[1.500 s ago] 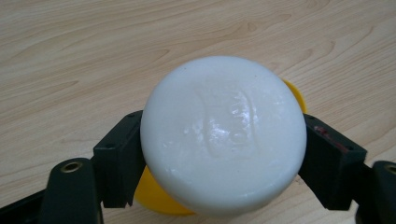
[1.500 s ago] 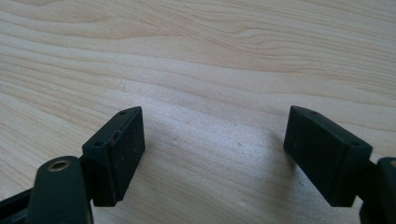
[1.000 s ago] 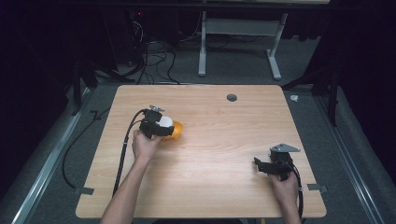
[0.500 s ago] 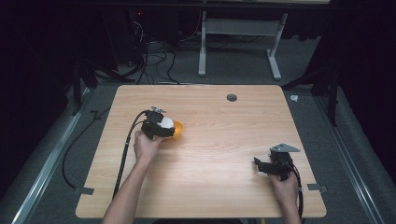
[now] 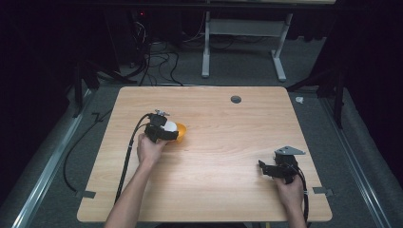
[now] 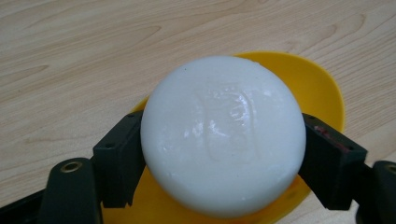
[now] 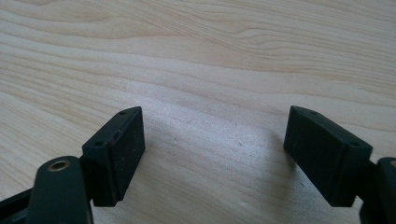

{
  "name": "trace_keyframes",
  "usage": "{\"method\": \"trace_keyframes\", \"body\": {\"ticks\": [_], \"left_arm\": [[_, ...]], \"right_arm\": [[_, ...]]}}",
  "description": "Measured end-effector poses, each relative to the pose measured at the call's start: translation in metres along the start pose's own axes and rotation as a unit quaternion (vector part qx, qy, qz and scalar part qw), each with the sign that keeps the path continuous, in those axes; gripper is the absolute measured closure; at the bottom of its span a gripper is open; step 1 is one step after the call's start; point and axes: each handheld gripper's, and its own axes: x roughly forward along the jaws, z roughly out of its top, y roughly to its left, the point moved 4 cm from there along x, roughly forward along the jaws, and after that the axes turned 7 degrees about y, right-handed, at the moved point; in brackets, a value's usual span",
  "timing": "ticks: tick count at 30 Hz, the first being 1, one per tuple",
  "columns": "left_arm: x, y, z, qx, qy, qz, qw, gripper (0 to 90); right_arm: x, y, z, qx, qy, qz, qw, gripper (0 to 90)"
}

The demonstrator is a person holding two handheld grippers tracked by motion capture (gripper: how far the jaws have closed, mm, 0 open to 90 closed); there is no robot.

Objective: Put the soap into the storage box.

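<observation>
Left gripper view, left tongs [image 6: 219, 161] clamping glossy white soap-like puck [image 6: 223, 133], faint embossing, over yellow dish [image 6: 317, 88], right tongs [image 7: 212, 156] apart.

A light wooden desk [image 5: 223, 185] is seen beneath both tongs, with a round dark grommet [image 5: 235, 99] set near its far edge, well beyond them. Tangled cables [image 5: 157, 57] and a white desk frame [image 5: 242, 42] are seen on the grey floor [image 5: 361, 156] farther off.
</observation>
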Motion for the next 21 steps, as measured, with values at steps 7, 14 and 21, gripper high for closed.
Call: {"method": "trace_keyframes", "body": {"ticks": [7,14,21], "left_arm": [[-0.008,0.002,0.003,-0.004,-0.023,-0.012,0.9996,24.5],[-0.014,0.004,0.002,0.001,-0.027,-0.008,0.9996,21.7],[-0.02,0.005,0.001,-0.002,-0.041,-0.009,0.9991,21.3]], "right_arm": [[0.0,0.0,0.0,-0.001,0.0,0.0,1.0,21.2],[0.0,0.0,0.0,-0.001,0.0,0.0,1.0,21.2],[0.0,0.0,0.0,-0.001,0.0,0.0,1.0,21.1]]}}
